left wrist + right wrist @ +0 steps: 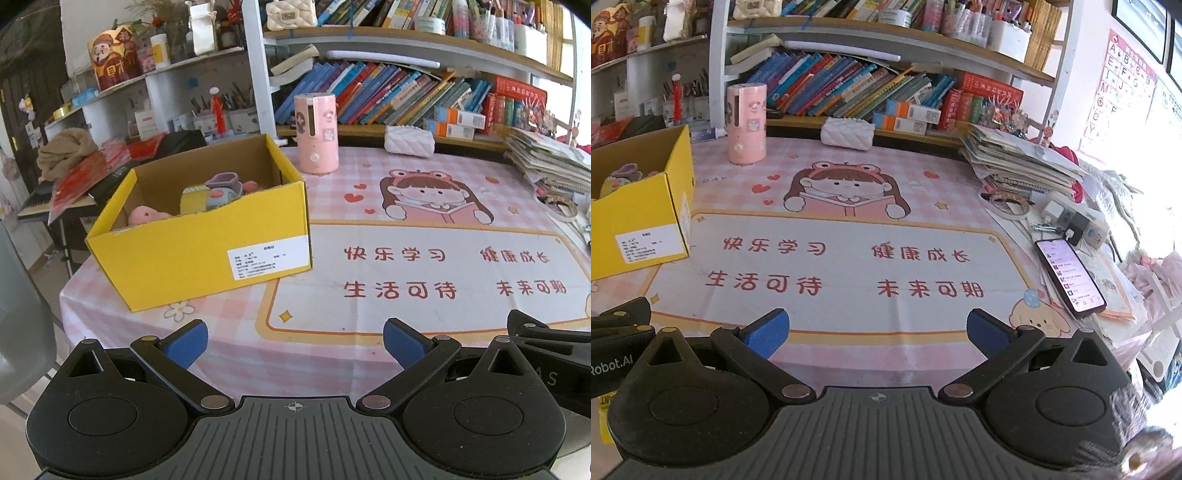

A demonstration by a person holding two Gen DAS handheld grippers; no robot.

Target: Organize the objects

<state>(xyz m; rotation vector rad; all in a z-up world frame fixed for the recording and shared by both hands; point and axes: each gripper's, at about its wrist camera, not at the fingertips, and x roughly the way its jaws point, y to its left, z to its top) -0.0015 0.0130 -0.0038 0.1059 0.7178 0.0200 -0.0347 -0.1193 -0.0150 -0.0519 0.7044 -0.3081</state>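
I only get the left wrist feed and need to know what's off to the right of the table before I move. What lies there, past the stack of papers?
Observer: A phone lies face up near the right edge of the table, screen lit.
Operator: Is anything attached to it?
Observer: A white cable runs from its far end toward a power strip just behind it.
Operator: Is the right claw holding anything?
Observer: No, the right claw is open and empty, over the printed mat.
Operator: What's on the wall beyond?
Observer: An alphabet poster hangs there.
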